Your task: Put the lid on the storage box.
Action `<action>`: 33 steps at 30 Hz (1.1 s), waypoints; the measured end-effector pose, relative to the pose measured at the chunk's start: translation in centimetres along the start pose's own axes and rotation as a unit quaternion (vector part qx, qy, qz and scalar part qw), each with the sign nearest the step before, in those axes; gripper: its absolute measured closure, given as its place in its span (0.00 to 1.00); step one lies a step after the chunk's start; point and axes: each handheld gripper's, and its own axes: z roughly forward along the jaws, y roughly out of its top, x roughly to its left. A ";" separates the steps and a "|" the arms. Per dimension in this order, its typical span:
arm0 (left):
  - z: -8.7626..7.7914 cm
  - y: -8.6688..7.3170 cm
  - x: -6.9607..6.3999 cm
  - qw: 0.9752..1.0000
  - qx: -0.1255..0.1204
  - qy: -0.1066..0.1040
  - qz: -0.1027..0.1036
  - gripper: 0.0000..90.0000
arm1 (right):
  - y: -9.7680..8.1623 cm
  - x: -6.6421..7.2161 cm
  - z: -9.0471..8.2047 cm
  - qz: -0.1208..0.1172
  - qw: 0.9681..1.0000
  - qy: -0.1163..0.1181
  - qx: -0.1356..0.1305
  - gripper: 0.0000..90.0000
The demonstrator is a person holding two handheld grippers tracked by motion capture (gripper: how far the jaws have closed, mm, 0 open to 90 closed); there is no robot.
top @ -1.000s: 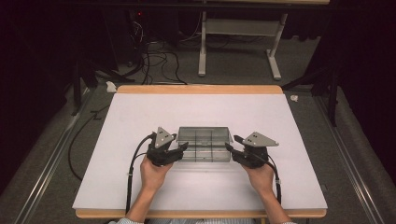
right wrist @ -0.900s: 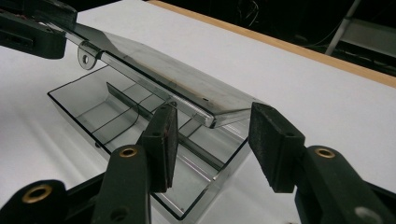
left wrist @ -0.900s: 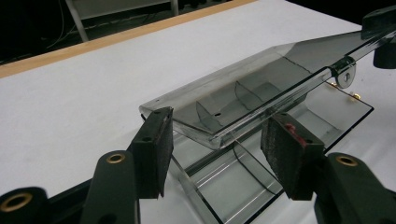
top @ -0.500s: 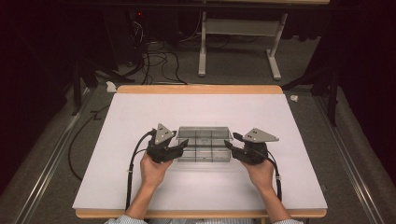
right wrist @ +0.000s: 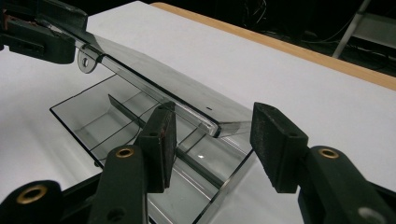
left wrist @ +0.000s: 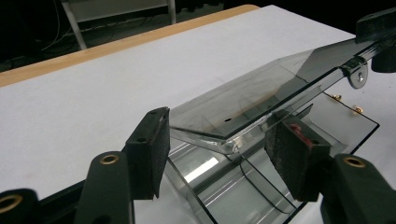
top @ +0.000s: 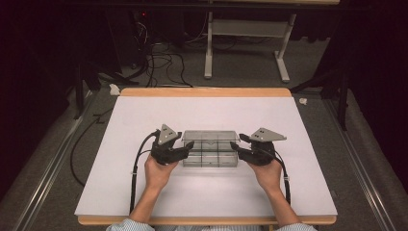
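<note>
A clear plastic compartment box (top: 210,159) lies mid-table with its lid (top: 210,136) partly raised. My left gripper (top: 189,147) is at the box's left end and my right gripper (top: 234,146) at its right end. In the left gripper view the lid's end (left wrist: 261,88) lies between the pads of the left gripper (left wrist: 219,144), whose jaws have just been opening, with a sliver of gap at each pad. In the right gripper view the lid's other end (right wrist: 154,79) sits between the spread pads of the right gripper (right wrist: 212,135). The divided base (right wrist: 93,116) lies beneath.
The white tabletop (top: 144,192) has bare room all round the box, with a wooden edge (top: 207,91) at the far side. Beyond it, cables and a desk frame (top: 245,43) stand on the floor. Black cables trail from both grippers toward the near edge.
</note>
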 end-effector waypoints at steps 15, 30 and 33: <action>0.3 0.8 0.2 1.000 -0.003 -0.002 0.010 0.46 | 0.4 -0.6 0.2 0.011 1.000 0.006 -0.007 0.59; 0.9 1.6 0.3 1.000 -0.003 -0.009 0.009 0.47 | 1.3 -1.0 0.8 0.014 1.000 0.014 -0.003 0.59; 1.0 1.8 0.4 1.000 0.001 -0.012 0.008 0.47 | 1.3 -1.1 0.9 0.015 1.000 0.014 -0.006 0.59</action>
